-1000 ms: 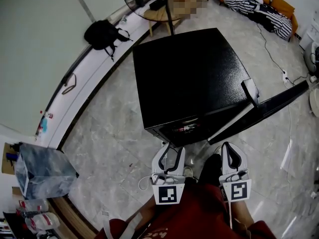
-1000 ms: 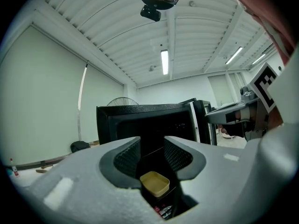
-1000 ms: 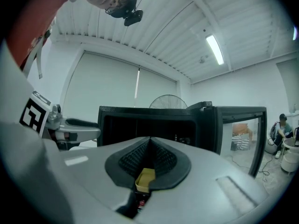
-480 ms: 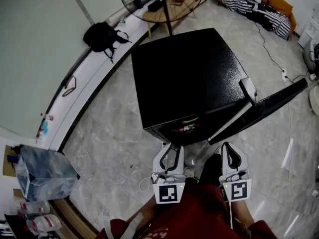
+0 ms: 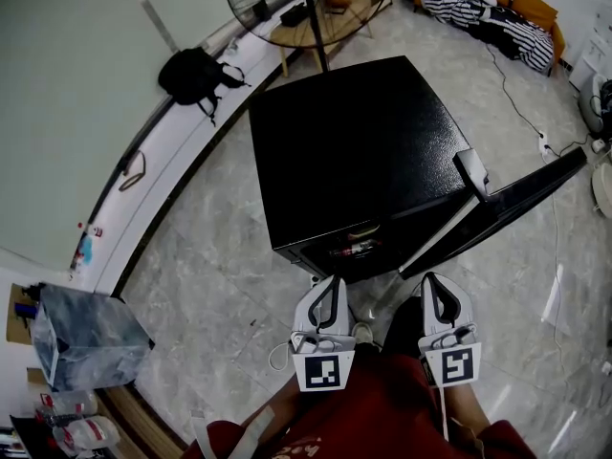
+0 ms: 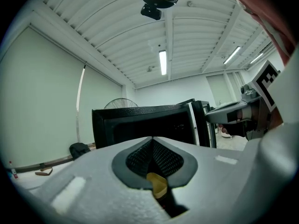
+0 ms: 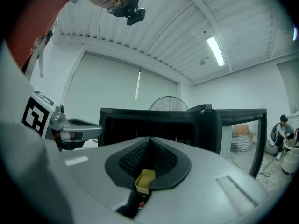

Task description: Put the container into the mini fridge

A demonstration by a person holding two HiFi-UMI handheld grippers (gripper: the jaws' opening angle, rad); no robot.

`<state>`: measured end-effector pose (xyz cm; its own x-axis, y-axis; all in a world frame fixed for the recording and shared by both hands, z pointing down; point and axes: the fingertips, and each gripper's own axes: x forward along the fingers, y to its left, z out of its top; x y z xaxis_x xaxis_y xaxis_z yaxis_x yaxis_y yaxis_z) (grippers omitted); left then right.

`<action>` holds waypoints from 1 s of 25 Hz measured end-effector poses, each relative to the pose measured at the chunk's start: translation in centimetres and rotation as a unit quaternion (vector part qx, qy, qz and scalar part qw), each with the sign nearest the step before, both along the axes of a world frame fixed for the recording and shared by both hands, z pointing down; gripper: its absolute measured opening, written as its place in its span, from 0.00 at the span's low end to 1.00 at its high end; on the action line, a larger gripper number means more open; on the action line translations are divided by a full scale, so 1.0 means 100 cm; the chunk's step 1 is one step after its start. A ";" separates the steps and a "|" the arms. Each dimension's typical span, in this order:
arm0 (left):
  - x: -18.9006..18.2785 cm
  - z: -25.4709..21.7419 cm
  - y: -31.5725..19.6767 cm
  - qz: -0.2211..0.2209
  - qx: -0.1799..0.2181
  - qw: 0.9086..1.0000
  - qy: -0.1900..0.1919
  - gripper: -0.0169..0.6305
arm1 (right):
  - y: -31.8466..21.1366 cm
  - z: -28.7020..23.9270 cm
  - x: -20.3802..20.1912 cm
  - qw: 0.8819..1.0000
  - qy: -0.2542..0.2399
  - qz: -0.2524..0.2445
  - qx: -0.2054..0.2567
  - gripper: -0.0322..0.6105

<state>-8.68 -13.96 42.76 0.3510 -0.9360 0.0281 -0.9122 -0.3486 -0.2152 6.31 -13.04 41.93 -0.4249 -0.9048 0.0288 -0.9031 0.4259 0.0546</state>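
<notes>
Facing the open mini fridge (image 5: 354,151), both grippers hover level. The left gripper (image 5: 331,285) has just closed its jaws on nothing; the right gripper (image 5: 432,283) is pressed together, empty too.

Black mini fridge (image 5: 359,151) with pebbled top, upright on pale marble floor (image 5: 220,285), its door (image 5: 497,213) swung wide open toward the right, interior dark.

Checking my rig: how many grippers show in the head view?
2. The left gripper, whose jaws have just been closing on nothing, is bottom centre; the right gripper, shut, beside it, before the mini fridge. None seems hidden.
</notes>
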 end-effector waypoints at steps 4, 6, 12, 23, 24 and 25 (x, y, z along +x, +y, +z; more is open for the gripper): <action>-0.002 -0.001 0.000 -0.006 -0.001 1.000 0.012 0.04 | 0.000 -0.002 0.004 1.000 0.000 0.006 -0.001 0.05; -0.002 -0.002 0.000 -0.008 0.002 1.000 0.013 0.04 | -0.001 -0.001 0.005 1.000 -0.001 0.009 -0.003 0.05; -0.001 -0.001 -0.004 -0.002 0.005 1.000 0.004 0.04 | -0.004 -0.001 0.008 1.000 0.002 0.014 0.000 0.05; 0.007 0.005 -0.002 0.002 -0.008 1.000 0.016 0.04 | -0.003 -0.001 0.011 1.000 -0.002 0.020 0.000 0.05; 0.007 0.005 -0.002 0.002 -0.008 1.000 0.018 0.04 | -0.003 -0.001 0.012 1.000 -0.003 0.020 0.001 0.05; 0.007 0.005 -0.002 0.002 -0.006 1.000 0.018 0.04 | -0.003 -0.001 0.012 1.000 -0.003 0.020 0.002 0.05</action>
<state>-7.98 -14.19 43.22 0.3553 -0.9344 0.0266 -0.9182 -0.3542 -0.1771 7.47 -13.30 41.85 -0.3887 -0.9211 0.0231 -0.9196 0.3894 0.0510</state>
